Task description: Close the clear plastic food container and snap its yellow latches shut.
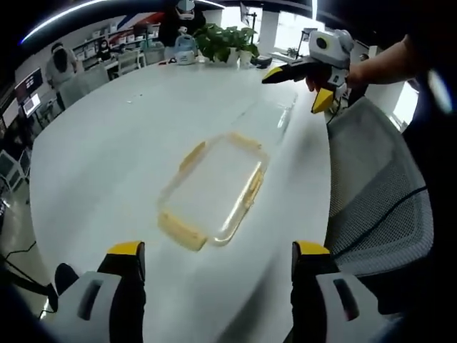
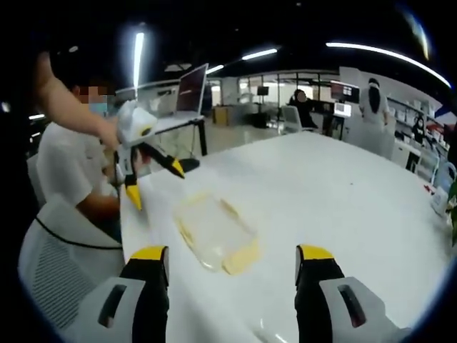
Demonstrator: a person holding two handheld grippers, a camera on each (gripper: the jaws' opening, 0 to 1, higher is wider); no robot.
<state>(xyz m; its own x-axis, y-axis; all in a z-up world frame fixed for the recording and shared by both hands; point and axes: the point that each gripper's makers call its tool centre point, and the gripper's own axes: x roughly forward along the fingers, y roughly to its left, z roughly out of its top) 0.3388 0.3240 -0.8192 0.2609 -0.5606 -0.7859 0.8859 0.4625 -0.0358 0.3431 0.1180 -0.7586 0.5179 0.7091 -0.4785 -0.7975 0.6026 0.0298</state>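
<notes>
Left gripper view, left to right. Background at far left: people seated at desks with monitors [image 1: 28, 89]. The left tongs [image 1: 218, 259] rise from the bottom edge, yellow-tipped jaws spread wide with nothing between them. Above the gap lies the clear plastic food container [image 1: 214, 189], flat on the white counter [image 1: 107, 157], set diagonally in the view. Yellow latches [image 1: 180, 229] show along its near end and sides; whether they are snapped down cannot be told. A potted plant [image 1: 227, 39] stands at the far edge of the counter, a light blue object just to its left. Upper right: the right tongs [image 1: 294, 89] held in a person's hand [image 1: 360, 71], jaws parted and empty, above the counter and beyond the container, not touching it. A grey mesh chair [image 1: 382, 193] stands beside the counter on the right.

Right gripper view, left to right. A seated person in a white shirt [image 2: 61, 168] beside the counter [image 2: 343, 193]. The left tongs [image 2: 153, 186] hang over the counter's edge, jaws apart, clear of the container [image 2: 214, 232]. The container rests above and between the right tongs [image 2: 232, 259], whose jaws stand wide and grip nothing. People at desks in the far background.
</notes>
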